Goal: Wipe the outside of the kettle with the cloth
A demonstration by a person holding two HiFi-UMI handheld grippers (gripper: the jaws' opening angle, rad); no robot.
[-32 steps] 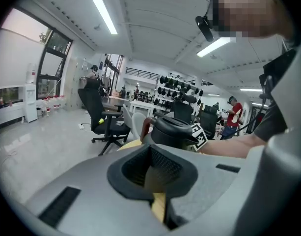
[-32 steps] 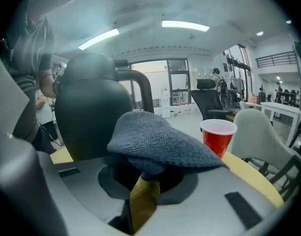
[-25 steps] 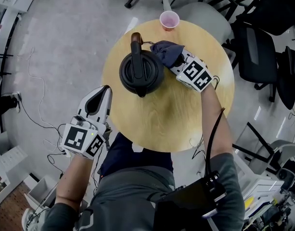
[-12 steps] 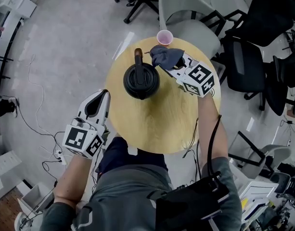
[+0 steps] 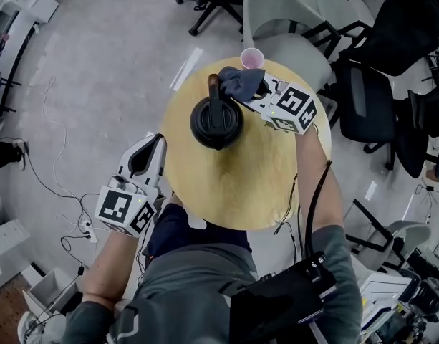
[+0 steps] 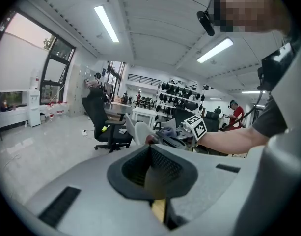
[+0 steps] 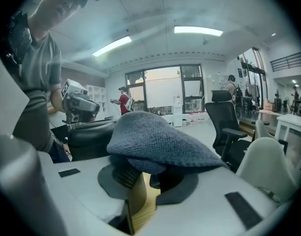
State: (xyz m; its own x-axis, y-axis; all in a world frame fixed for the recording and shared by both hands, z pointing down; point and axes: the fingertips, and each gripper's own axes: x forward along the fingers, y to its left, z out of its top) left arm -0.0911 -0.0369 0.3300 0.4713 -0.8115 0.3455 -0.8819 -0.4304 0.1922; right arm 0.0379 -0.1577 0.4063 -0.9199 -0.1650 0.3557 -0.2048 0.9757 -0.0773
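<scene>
A black kettle [image 5: 216, 122] stands on the round wooden table [image 5: 240, 185], its handle pointing away from me. My right gripper [image 5: 249, 90] is shut on a dark blue cloth [image 5: 239, 79], which it holds at the kettle's far right side, by the handle's top. In the right gripper view the cloth [image 7: 157, 141] bulges over the jaws, with the kettle [image 7: 91, 136] just to the left. My left gripper [image 5: 153, 143] hovers off the table's left edge, shut and holding nothing, well short of the kettle.
A pink cup [image 5: 252, 58] stands at the table's far edge, close behind the cloth. Office chairs [image 5: 377, 99] crowd the far and right sides of the table. Cables [image 5: 58, 185] trail across the grey floor on the left.
My right gripper has carried the cloth a little round the kettle toward its far side, nearer the handle. The left gripper has stayed where it was.
</scene>
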